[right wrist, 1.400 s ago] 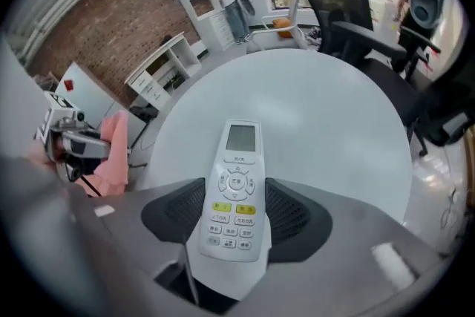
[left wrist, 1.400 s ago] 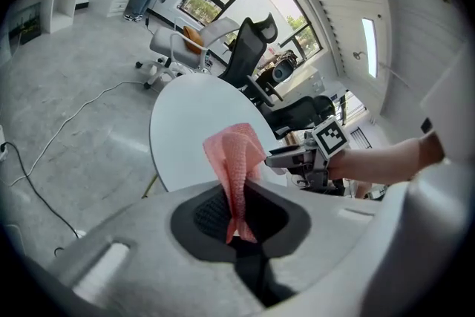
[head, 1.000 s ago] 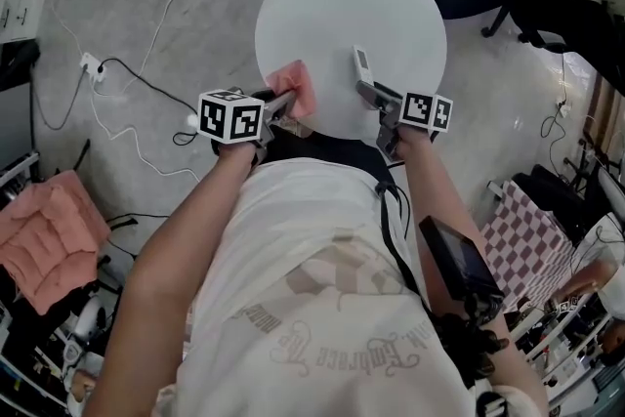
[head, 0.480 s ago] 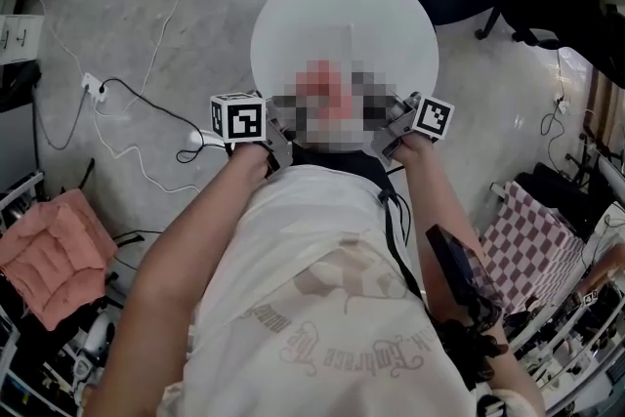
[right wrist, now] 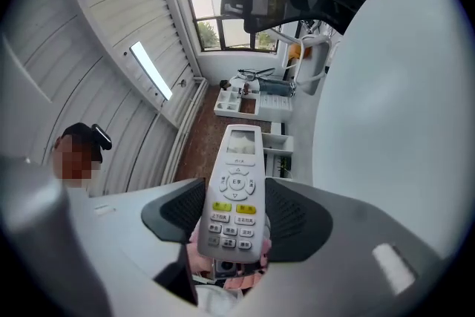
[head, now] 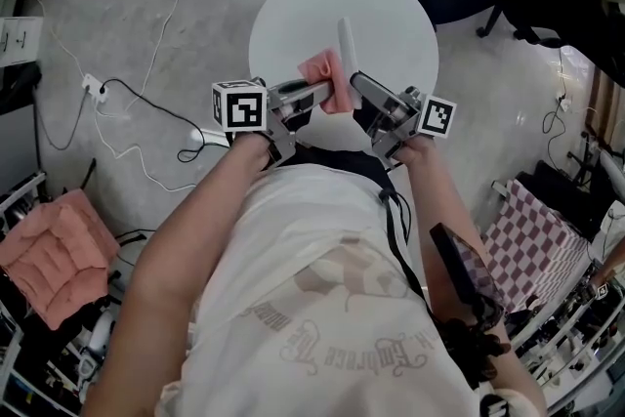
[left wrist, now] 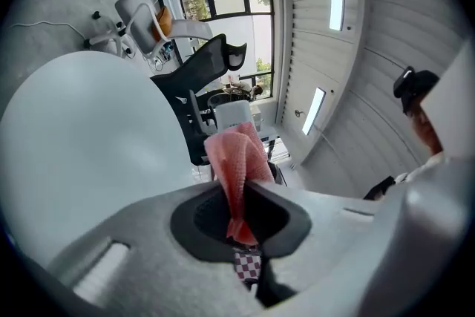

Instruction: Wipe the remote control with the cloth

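You are lifting both things up from the white table point(head: 395, 10) now, the cloth point(head: 320, 70) pinched tight in your left gripper point(head: 320, 90) and the remote control point(head: 345, 39) clamped in your right gripper point(head: 356, 81), bringing them together at the middle of the frame, so wiping is likely starting.

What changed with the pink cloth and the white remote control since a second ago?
The left gripper lifted the pink woven cloth off the round white table, the right gripper lifted the white remote control, and both moved inward until cloth and remote sit side by side above it. The table stayed put.
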